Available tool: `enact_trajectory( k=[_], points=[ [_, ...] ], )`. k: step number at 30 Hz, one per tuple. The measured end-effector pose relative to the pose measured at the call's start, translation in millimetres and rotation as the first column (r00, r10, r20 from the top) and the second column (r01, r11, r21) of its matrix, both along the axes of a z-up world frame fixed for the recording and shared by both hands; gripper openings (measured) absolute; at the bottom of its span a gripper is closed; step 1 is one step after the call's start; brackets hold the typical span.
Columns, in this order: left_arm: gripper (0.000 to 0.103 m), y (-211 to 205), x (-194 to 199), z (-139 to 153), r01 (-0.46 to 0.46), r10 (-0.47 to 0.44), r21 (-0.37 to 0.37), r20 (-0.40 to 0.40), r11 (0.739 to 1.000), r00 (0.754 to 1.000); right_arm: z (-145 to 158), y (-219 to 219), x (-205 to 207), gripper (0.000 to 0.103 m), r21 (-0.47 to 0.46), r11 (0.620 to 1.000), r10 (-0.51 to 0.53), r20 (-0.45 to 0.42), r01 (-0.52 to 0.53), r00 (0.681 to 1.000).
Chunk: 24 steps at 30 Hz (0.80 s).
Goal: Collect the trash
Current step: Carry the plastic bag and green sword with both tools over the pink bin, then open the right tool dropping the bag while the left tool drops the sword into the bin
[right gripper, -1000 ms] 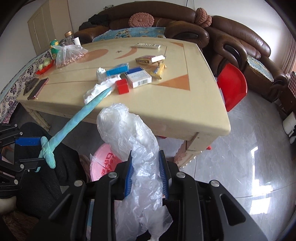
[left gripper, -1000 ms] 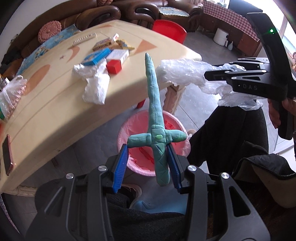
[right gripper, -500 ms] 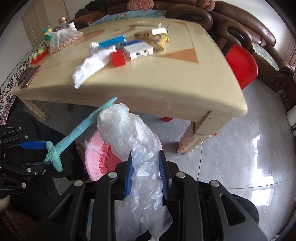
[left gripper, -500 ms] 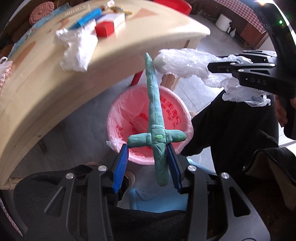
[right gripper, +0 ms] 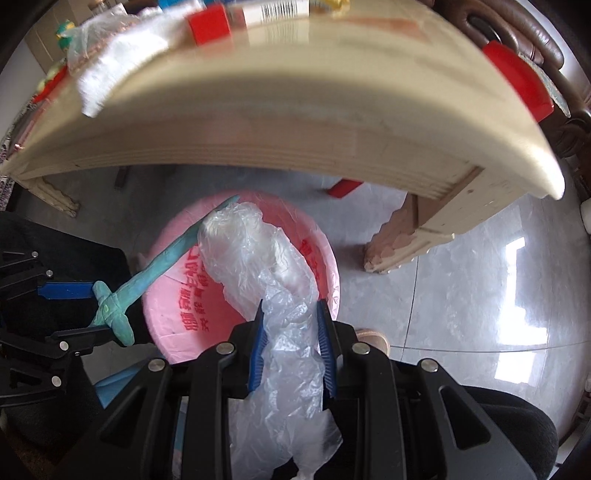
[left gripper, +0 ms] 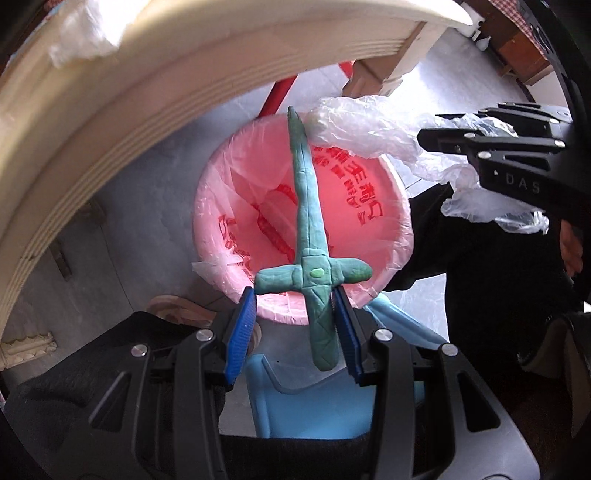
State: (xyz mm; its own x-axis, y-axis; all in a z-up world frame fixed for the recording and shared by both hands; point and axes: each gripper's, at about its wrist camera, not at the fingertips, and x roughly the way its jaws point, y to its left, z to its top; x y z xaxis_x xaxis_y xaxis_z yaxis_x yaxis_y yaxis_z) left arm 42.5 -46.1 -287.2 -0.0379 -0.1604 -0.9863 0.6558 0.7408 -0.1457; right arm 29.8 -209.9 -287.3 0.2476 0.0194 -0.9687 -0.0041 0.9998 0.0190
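Note:
My left gripper [left gripper: 291, 295] points down and is shut on a green clay sword [left gripper: 306, 192], its blue pads against the crossguard and hilt. The blade reaches out over a pink bag-lined bin [left gripper: 207, 229] on the floor. My right gripper [right gripper: 291, 308] is shut on a crumpled clear plastic bag [right gripper: 255, 251], which hangs over the same bin [right gripper: 177, 332]. In the right wrist view the sword [right gripper: 162, 266] and left gripper [right gripper: 92, 310] are at the left. In the left wrist view the right gripper [left gripper: 443, 138] holds the plastic bag [left gripper: 369, 133] at the right, its end touching the sword's tip.
The cream table's edge [right gripper: 295, 110] overhangs the bin's far side, with its leg [right gripper: 399, 240] to the right. On top lie a red box [right gripper: 208, 24] and white crumpled plastic [right gripper: 110, 70]. A light blue plastic seat [left gripper: 314, 406] and a person's dark-clad legs [left gripper: 498, 295] are close below.
Both grippers have come down and tipped toward the floor with their loads. The bin now fills the middle of both views, and the tabletop has slid up to the top edge.

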Motion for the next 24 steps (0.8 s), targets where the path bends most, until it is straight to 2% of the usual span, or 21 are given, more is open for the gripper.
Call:
enact_trajectory(
  k=[12, 16, 22, 24],
  points=[
    [0.042, -9.3, 27.8, -65.5, -0.033, 0.044, 0.083, -0.133, 0.996, 0.990, -65.7, 11.0, 28.1, 0.026, -0.013, 1.000, 0.001, -0.117, -0.002, 0.993],
    [0.042, -10.8, 31.9, -75.9, -0.045, 0.059, 0.093, -0.157, 0.995, 0.986, -82.7, 14.7, 32.5, 0.026, -0.021, 1.000, 0.009, -0.142, -0.012, 0.990],
    [0.043, -13.9, 36.5, -88.3, -0.057, 0.077, 0.113, -0.176, 0.992, 0.981, -96.1, 17.0, 37.7, 0.026, 0.020, 1.000, 0.023, -0.161, -0.020, 0.987],
    [0.043, -15.2, 36.8, -88.8, -0.061, 0.083, 0.122, -0.181, 0.991, 0.980, -98.5, 19.8, 38.6, 0.029, 0.035, 0.999, 0.039, -0.159, -0.034, 0.986]
  ],
)
